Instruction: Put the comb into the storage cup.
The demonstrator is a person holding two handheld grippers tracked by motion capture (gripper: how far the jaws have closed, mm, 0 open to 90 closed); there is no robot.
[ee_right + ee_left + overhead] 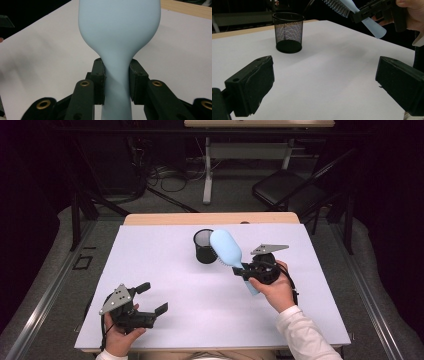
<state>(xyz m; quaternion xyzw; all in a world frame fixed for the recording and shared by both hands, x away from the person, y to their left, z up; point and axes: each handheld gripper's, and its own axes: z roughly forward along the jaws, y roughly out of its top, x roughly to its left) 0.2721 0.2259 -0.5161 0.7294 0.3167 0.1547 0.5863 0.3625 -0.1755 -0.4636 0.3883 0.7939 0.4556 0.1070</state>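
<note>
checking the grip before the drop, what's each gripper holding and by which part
The right gripper clamps the light blue plastic hairbrush at the narrow neck of its handle. The left gripper is open and holds nothing.

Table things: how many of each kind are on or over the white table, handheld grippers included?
Black mesh cups: 1
Light blue hairbrushes: 1, held off the table by its handle in the right gripper
Handheld grippers: 2, the right one and the left gripper, whose jaws stand apart with nothing between them
Total: 4
</note>
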